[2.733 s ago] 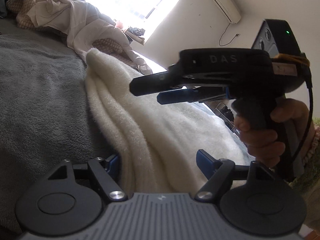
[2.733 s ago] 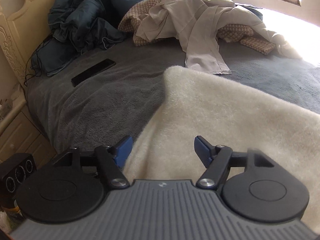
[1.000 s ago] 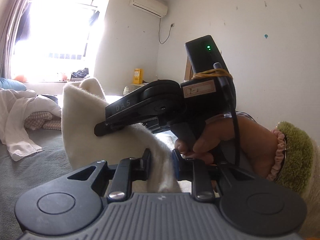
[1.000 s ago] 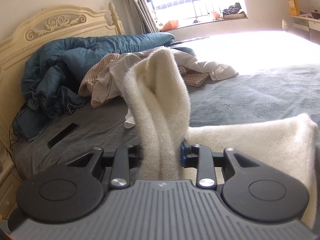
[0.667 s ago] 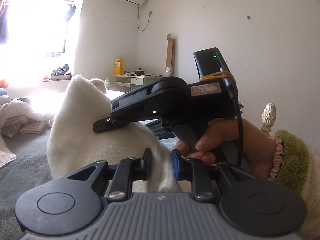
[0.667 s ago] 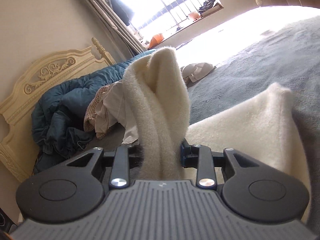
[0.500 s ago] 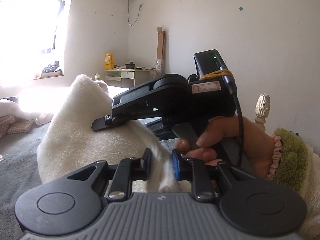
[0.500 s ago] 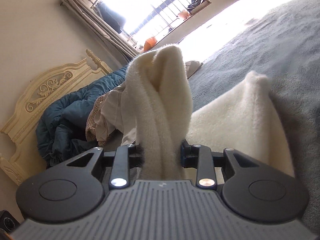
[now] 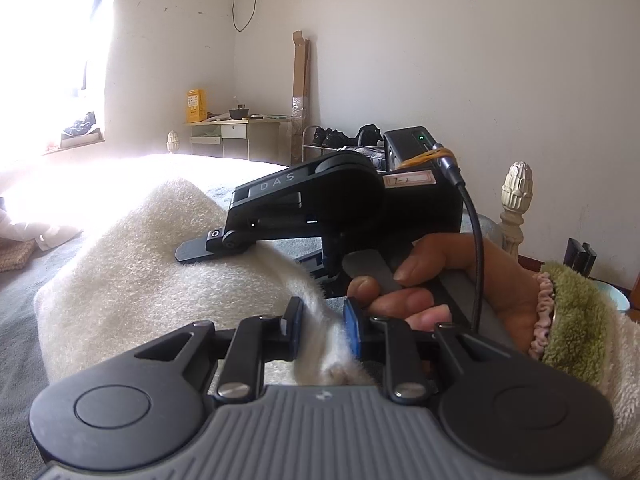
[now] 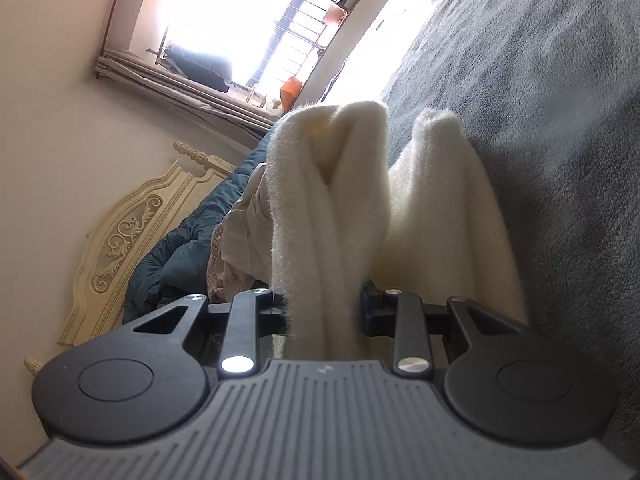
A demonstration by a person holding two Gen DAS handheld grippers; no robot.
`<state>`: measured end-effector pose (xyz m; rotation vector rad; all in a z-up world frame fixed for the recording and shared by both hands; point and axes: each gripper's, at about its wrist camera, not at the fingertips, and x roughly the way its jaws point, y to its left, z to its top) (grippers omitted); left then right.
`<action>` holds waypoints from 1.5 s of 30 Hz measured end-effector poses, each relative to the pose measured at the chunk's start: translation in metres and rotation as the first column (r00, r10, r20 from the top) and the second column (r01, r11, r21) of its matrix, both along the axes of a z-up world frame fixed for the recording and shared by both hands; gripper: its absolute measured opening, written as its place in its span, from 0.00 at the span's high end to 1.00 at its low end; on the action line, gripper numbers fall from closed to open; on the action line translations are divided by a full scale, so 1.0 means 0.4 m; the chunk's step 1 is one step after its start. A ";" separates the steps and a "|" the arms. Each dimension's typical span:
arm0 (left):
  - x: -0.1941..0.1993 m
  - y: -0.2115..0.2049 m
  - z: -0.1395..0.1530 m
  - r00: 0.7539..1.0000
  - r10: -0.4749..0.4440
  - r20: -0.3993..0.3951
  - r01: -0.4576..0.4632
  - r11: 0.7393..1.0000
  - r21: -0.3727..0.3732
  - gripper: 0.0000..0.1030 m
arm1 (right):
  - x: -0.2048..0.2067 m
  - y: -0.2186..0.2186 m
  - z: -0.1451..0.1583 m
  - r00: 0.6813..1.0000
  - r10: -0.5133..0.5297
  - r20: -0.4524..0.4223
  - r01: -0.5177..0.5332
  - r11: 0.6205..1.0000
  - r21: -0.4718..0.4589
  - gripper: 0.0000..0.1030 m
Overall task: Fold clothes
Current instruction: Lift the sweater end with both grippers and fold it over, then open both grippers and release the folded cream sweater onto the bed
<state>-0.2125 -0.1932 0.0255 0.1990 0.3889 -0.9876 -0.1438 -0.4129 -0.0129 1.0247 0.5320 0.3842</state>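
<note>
A cream fleece garment [image 9: 140, 280] is draped over the grey bed cover [image 9: 16, 316]. In the left wrist view my left gripper [image 9: 322, 330] is shut on a thin fold of that fleece at its near edge. A person's hand [image 9: 440, 280] holds the right gripper [image 9: 196, 249] just beyond, lying on its side across the fleece. In the right wrist view the right gripper [image 10: 324, 312] is shut on a thick bunched fold of the cream garment [image 10: 328, 208], which stands up ahead of the pads and hides them.
A heap of beige and white clothes [image 10: 240, 248] and a dark blue duvet [image 10: 176, 256] lie by the cream headboard [image 10: 124, 240]. A bedpost finial [image 9: 516, 196] stands at the right. A desk [image 9: 236, 136] and shoe rack [image 9: 340, 140] line the far wall.
Both grippers have carried the gripped fleece across and down toward the bed. The right gripper has rolled strongly, so its view is tilted. Both grips have held.
</note>
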 end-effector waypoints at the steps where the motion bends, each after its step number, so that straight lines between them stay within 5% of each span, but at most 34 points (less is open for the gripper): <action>1: -0.004 0.000 0.003 1.000 -0.003 -0.001 0.003 1.000 0.001 0.78 | 0.002 -0.004 -0.002 1.000 0.000 -0.001 0.000 1.000 0.012 0.73; 11: -0.071 0.016 0.010 0.998 -0.046 -0.042 0.047 0.999 0.013 0.65 | 0.019 -0.037 -0.075 0.999 -0.003 -0.041 0.010 0.986 0.164 0.73; 16: -0.044 0.105 0.048 0.965 -0.072 -0.254 0.040 0.991 -0.128 0.59 | 0.019 -0.037 -0.071 0.999 0.004 -0.051 0.005 0.984 0.179 0.73; 19: -0.030 0.190 0.076 0.951 -0.045 -0.304 -0.025 0.974 -0.224 0.55 | 0.018 -0.037 -0.058 0.998 0.008 -0.056 0.001 0.987 0.158 0.73; 23: 0.007 0.254 0.074 0.956 0.080 -0.281 -0.144 0.965 -0.218 0.54 | 0.022 -0.046 -0.058 0.997 0.021 -0.068 -0.011 0.990 0.138 0.72; 27: 0.051 0.298 0.034 0.930 0.203 -0.307 -0.264 0.949 -0.172 0.54 | 0.000 -0.073 -0.040 0.997 -0.002 -0.072 0.011 0.992 0.123 0.68; 32: 0.054 0.321 -0.008 0.903 0.216 -0.370 -0.298 0.937 -0.180 0.54 | -0.098 -0.117 0.063 0.984 -0.176 -0.007 0.175 0.982 -0.065 0.64; 35: 0.041 0.337 -0.008 0.903 0.216 -0.370 -0.305 0.931 -0.200 0.54 | -0.164 -0.074 0.178 0.969 -0.210 0.129 0.240 0.927 -0.290 0.64; 39: 0.036 0.351 -0.014 0.900 0.264 -0.347 -0.342 0.921 -0.186 0.53 | -0.245 0.047 0.293 0.944 -0.123 0.306 0.286 0.766 -0.576 0.64; 42: 0.031 0.360 -0.036 0.885 0.289 -0.365 -0.364 0.918 -0.155 0.53 | -0.281 0.147 0.307 0.936 0.004 0.352 0.265 0.652 -0.711 0.65; 45: 0.021 0.355 -0.057 0.878 0.285 -0.386 -0.363 0.920 -0.146 0.53 | -0.287 0.212 0.266 0.946 0.115 0.303 0.185 0.577 -0.796 0.66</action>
